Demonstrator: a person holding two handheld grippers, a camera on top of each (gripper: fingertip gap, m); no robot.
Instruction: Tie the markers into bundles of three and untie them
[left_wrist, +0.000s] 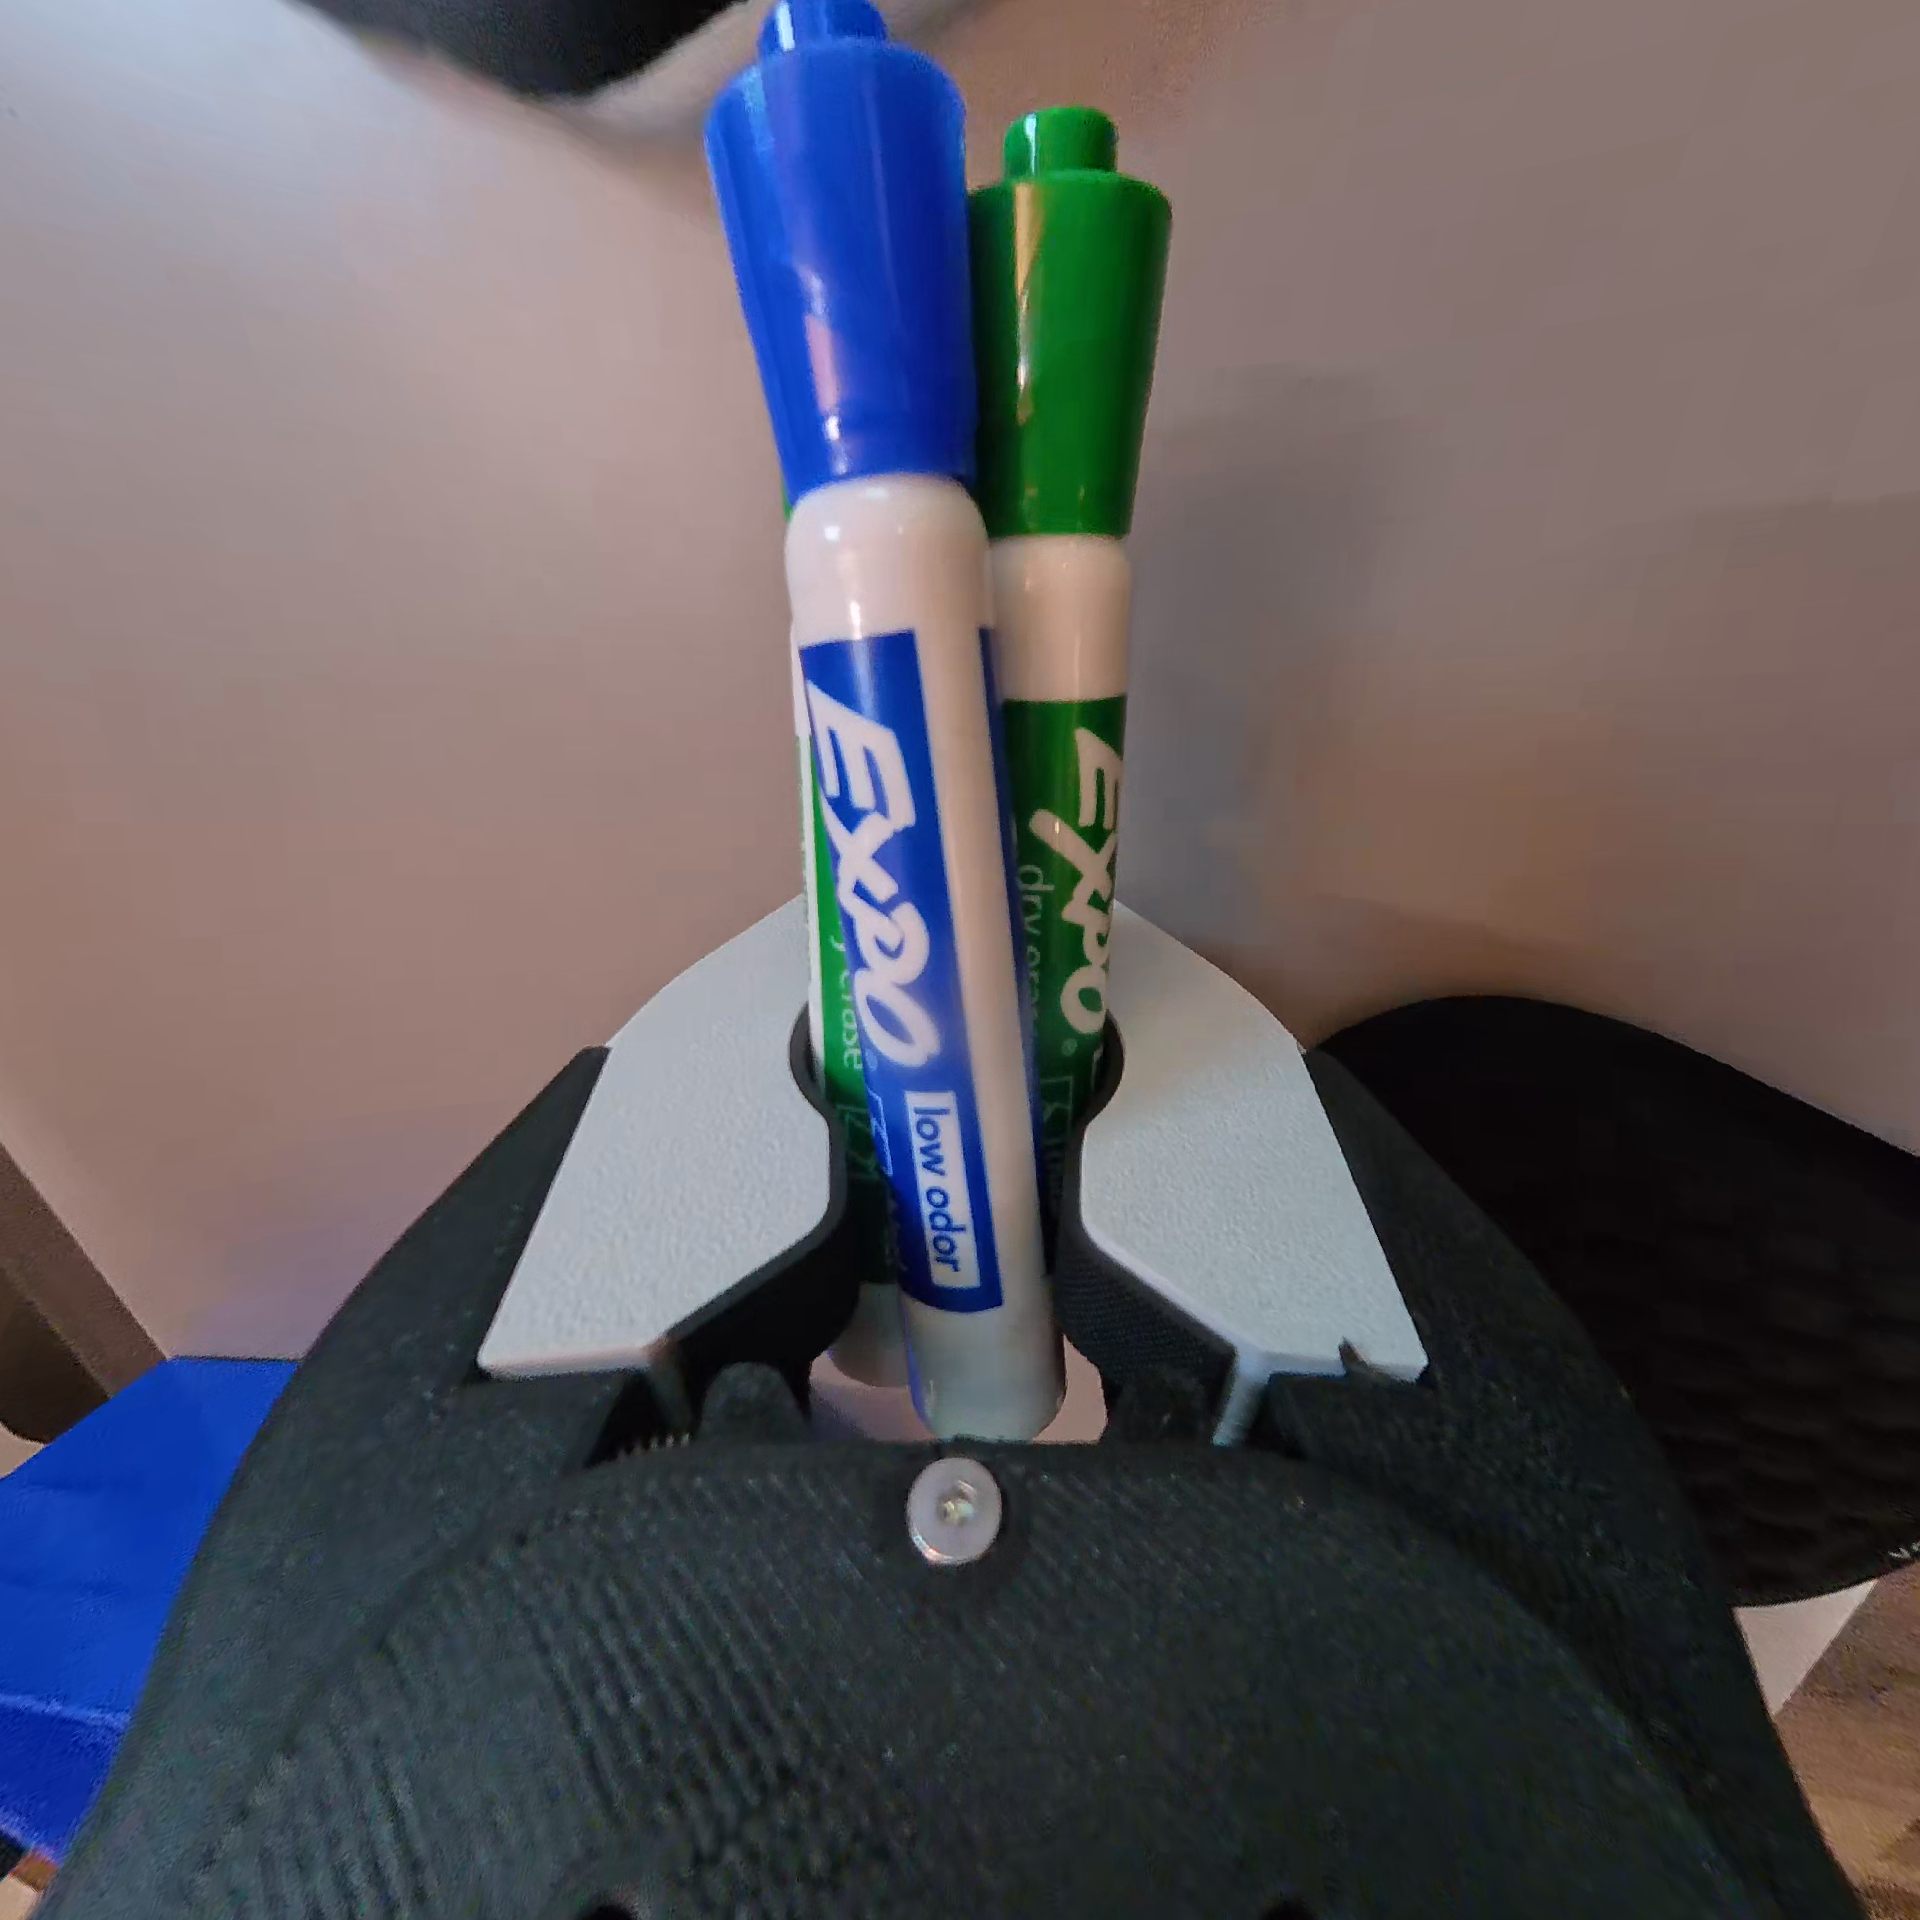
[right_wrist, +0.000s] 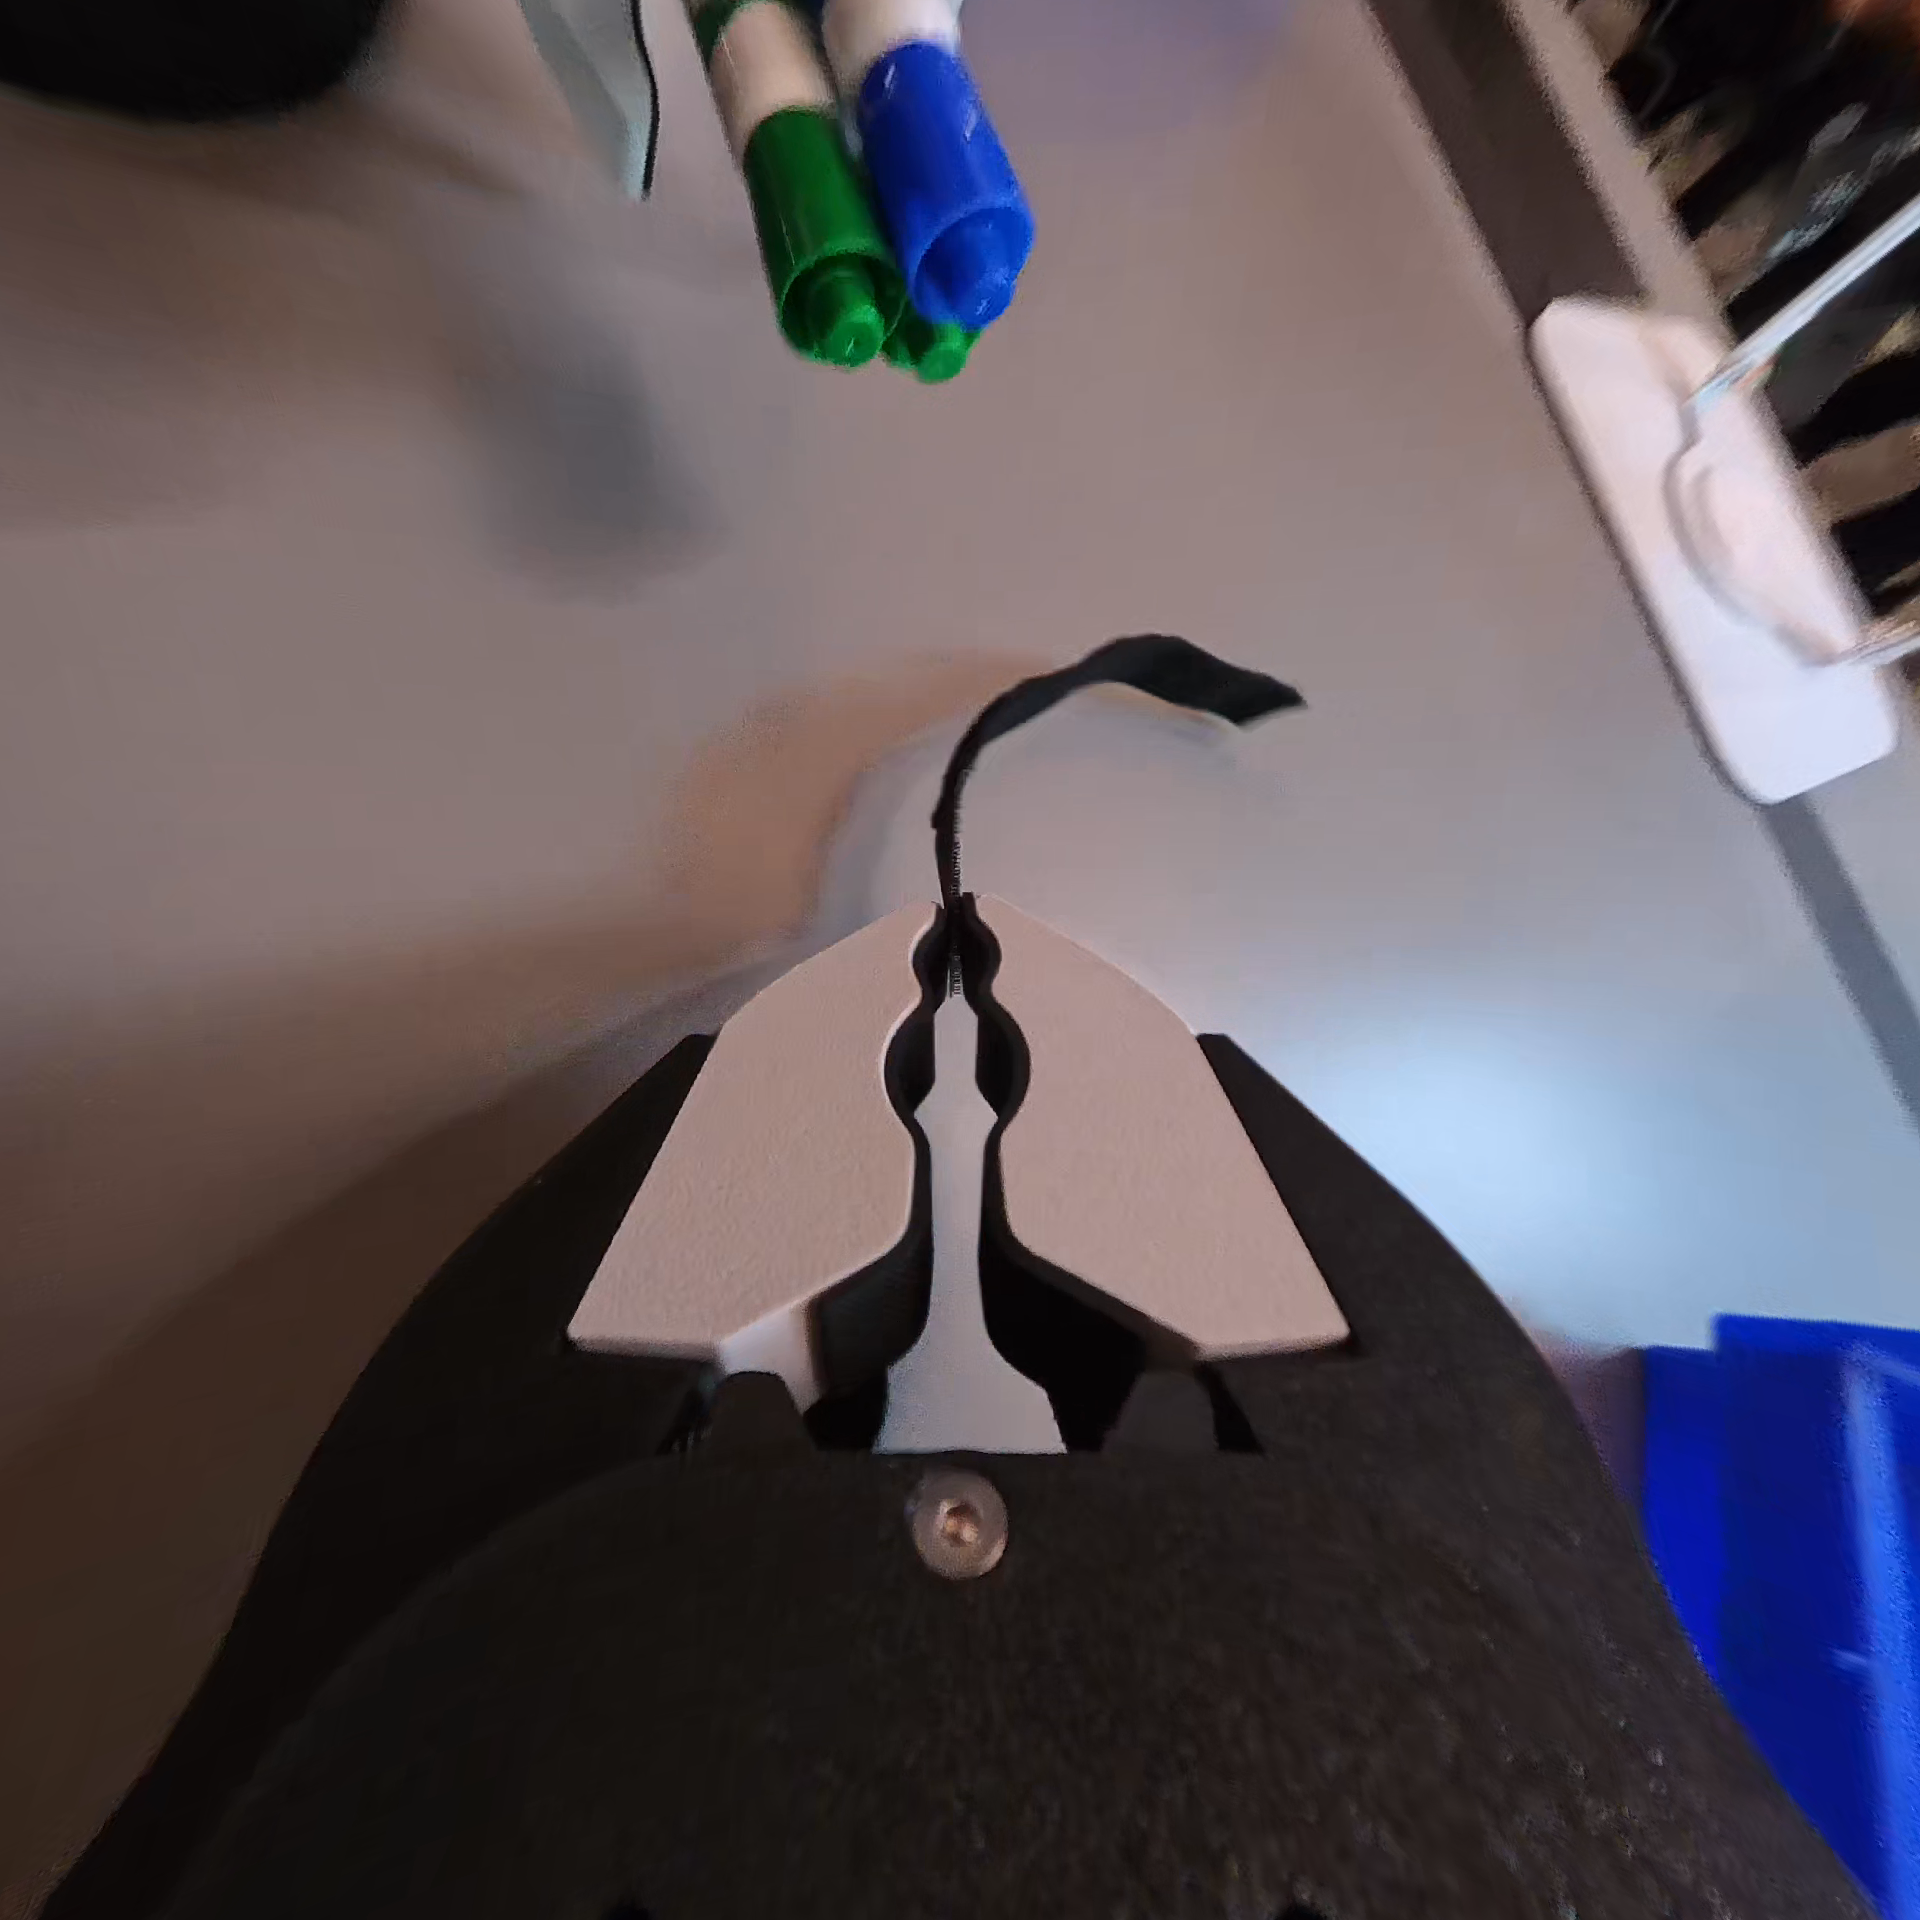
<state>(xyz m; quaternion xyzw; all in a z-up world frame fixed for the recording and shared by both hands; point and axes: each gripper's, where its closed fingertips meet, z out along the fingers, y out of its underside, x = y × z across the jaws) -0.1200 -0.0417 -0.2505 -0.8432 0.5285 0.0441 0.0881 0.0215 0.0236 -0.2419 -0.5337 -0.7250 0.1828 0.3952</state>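
My left gripper (left_wrist: 961, 987) is shut on a bundle of three markers that stick out forward. A blue marker (left_wrist: 883, 727) lies on top, a green marker (left_wrist: 1070, 416) beside it on the right, and a second green marker (left_wrist: 831, 935) shows behind the blue one. No tie shows around them. In the right wrist view the same markers hang in from the top: the blue cap (right_wrist: 945, 197) and two green caps (right_wrist: 816, 239). My right gripper (right_wrist: 951, 920) is shut on a thin black strap (right_wrist: 1143, 670). The strap curls up and to the right, apart from the markers.
A pale tabletop (right_wrist: 312, 623) lies under both grippers. A blue bin (right_wrist: 1797, 1558) is at the lower right and shows at the left wrist view's lower left (left_wrist: 83, 1558). A white holder (right_wrist: 1714, 540) stands at the right edge. A black mesh object (left_wrist: 1662, 1299) is at the right. The grippers' ends are close to 15 cm from one another.
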